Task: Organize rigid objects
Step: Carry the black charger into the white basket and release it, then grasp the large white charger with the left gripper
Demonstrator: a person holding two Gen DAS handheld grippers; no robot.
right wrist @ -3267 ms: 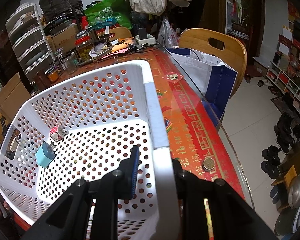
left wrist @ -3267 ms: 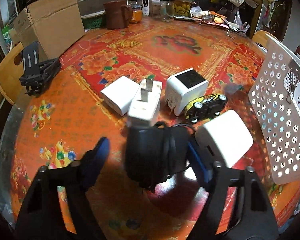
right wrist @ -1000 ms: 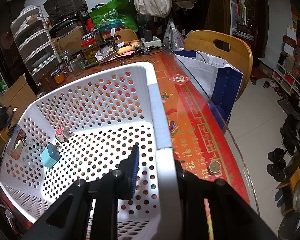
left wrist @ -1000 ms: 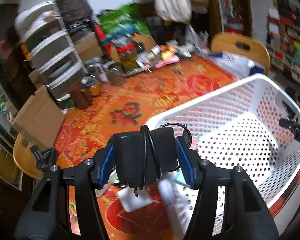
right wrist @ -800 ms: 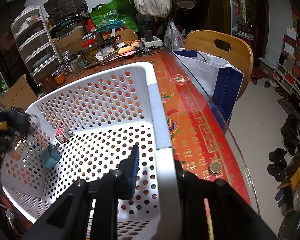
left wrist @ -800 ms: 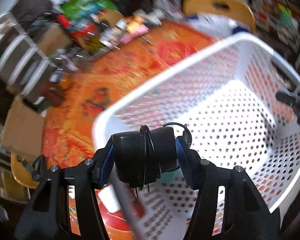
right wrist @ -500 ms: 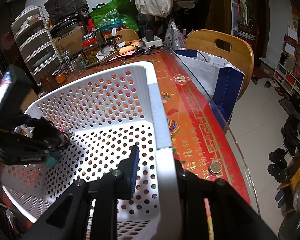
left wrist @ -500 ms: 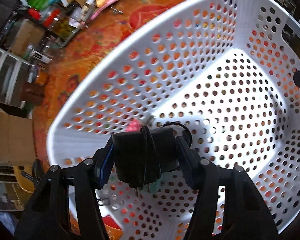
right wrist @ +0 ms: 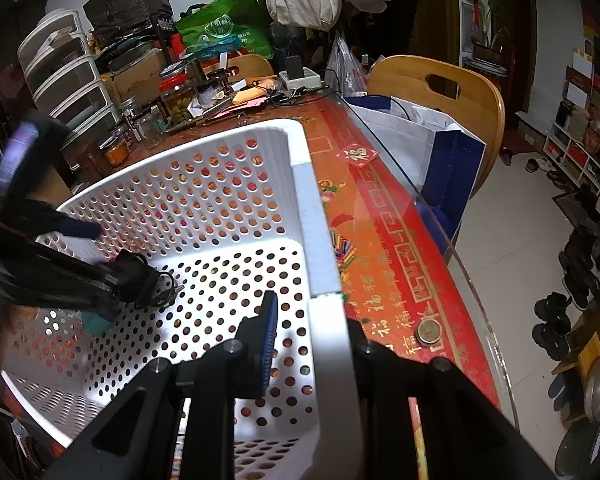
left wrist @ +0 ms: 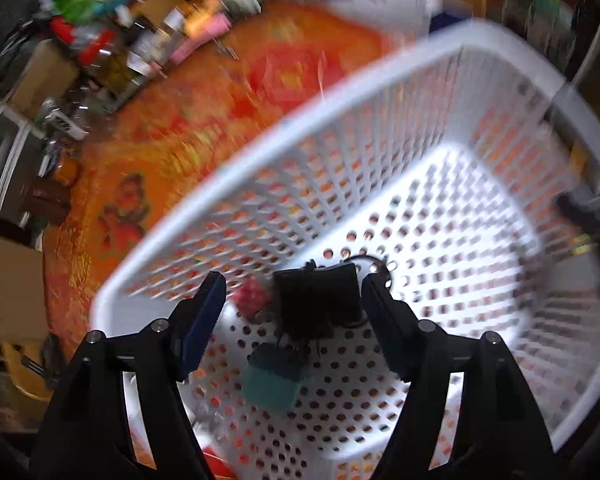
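A white perforated basket [left wrist: 260, 154] stands on the table. Over its floor, my left gripper [left wrist: 292, 286] points steeply down and its jaws are opening. A black plug adapter wrapped in cable [left wrist: 318, 300] sits between them, clear of the left pad and loose. Below it on the basket floor lie a teal charger [left wrist: 272, 380] and a small red-and-white cube [left wrist: 252, 298]. In the right wrist view, my right gripper [right wrist: 312, 320] is shut on the basket's near wall [right wrist: 304, 184]. The left gripper [right wrist: 100, 276] and black adapter [right wrist: 136, 276] show at the far side.
The table carries a red and orange patterned cloth [right wrist: 380, 220] under glass, with a coin [right wrist: 428, 330] near its right edge. Jars and clutter [right wrist: 176, 96] crowd the far end. A wooden chair [right wrist: 452, 92] and a white-and-blue bag [right wrist: 428, 140] stand beside the table.
The left gripper carried the black adapter from over the table down into the basket, and its jaws have spread apart from it. The right gripper kept its hold on the basket wall.
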